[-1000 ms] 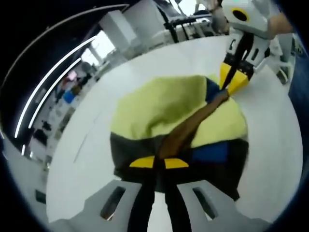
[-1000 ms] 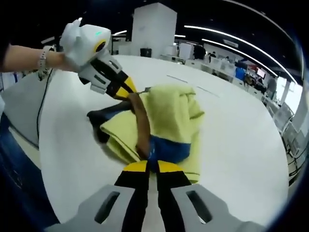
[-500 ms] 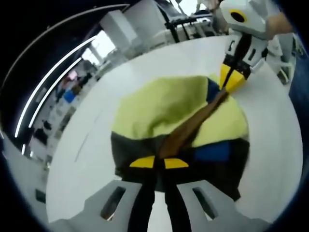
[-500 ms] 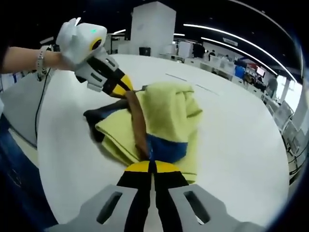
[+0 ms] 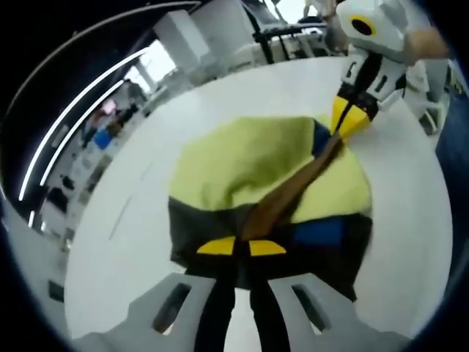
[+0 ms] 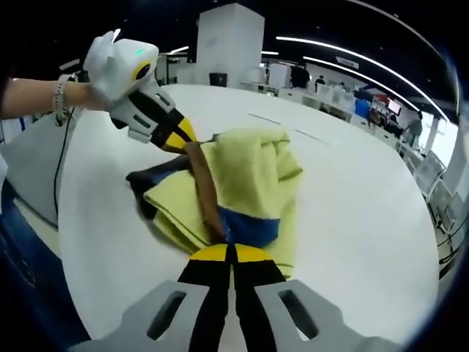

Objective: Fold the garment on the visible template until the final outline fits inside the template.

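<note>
A white table [image 5: 410, 220] is seen spreading under everything, and the garment [image 5: 256, 165] is bunched into a heap near its middle, with bare tabletop all round it. The garment is made up of a large yellow-green panel, dark panels at its lower edges, a blue patch [image 6: 249, 227] and a brown strap [image 5: 293, 194] drawn taut across the top of the heap. In the left gripper view, the left gripper [image 5: 242, 248] is seen clamped tight on the near end of that strap, at the garment's dark edge. The right gripper [image 5: 346, 125] is seen at the garment's far side, its yellow tips pinched onto the strap's other end. In the right gripper view, its jaws [image 6: 230, 254] are pressed together against the blue patch.
</note>
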Demonstrator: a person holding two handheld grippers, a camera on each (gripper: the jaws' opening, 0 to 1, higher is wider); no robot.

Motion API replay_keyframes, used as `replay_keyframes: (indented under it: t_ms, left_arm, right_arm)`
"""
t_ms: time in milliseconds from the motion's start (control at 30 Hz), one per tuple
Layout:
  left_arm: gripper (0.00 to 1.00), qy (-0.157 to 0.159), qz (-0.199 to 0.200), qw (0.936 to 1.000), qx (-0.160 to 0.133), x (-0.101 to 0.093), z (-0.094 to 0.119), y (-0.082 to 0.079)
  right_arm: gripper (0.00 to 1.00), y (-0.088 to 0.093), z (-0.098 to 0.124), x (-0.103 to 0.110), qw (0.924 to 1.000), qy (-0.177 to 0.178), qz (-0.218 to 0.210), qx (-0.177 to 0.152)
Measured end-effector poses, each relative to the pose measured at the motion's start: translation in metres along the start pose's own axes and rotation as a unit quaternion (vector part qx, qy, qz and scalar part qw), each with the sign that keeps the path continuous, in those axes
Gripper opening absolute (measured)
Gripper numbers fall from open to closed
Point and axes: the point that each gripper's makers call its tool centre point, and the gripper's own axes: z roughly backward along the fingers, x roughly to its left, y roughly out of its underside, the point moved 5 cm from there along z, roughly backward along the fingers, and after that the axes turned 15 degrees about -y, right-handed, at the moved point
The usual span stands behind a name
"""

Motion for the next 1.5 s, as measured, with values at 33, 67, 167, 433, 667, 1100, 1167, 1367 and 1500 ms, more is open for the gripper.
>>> replay_keyframes:
  t_ms: [33, 67, 167, 433, 667, 1100, 1167, 1367, 1500]
  left_arm:
    - [0.0, 0.001, 0.001, 1.0, 0.001, 0.0, 0.0, 0.0]
    - [0.0, 0.002, 0.002, 1.0, 0.002, 0.0, 0.001, 0.0]
    - [0.0, 0.006, 0.004, 1.0, 0.005, -0.001, 0.002, 0.0]
    - [0.0, 0.009, 0.021, 0.9993, 0.03, -0.001, 0.006, 0.003]
    - [0.0, 0.023, 0.026, 0.9983, 0.046, -0.002, 0.011, 0.001]
    - [0.0, 0.029, 0.03, 0.9971, 0.064, 0.0, 0.018, -0.002]
    - [0.0, 0.03, 0.034, 0.9968, 0.066, 0.002, 0.02, -0.004]
    - [0.0, 0.034, 0.028, 0.997, 0.064, 0.004, 0.027, -0.008]
    - [0.0, 0.035, 0.029, 0.9968, 0.065, 0.006, 0.031, -0.012]
  right_arm:
    - [0.02, 0.0, 0.0, 0.0, 1.0, -0.001, 0.002, 0.0]
    - [0.02, 0.0, 0.0, 0.0, 1.0, -0.002, 0.001, 0.001]
    - [0.02, 0.001, 0.0, 0.0, 1.0, -0.002, -0.008, 0.001]
    - [0.02, -0.001, 0.004, -0.003, 0.9999, 0.002, -0.016, -0.002]
    - [0.01, -0.006, 0.008, -0.007, 0.9999, 0.001, -0.014, 0.0]
    - [0.01, -0.016, 0.015, -0.014, 1.0, 0.0, -0.007, 0.0]
    - [0.01, -0.019, 0.017, -0.015, 1.0, 0.003, -0.003, -0.003]
    - [0.01, -0.027, 0.023, -0.022, 0.9999, 0.01, 0.004, -0.007]
    - [0.01, -0.032, 0.025, -0.025, 0.9998, 0.009, 0.015, -0.003]
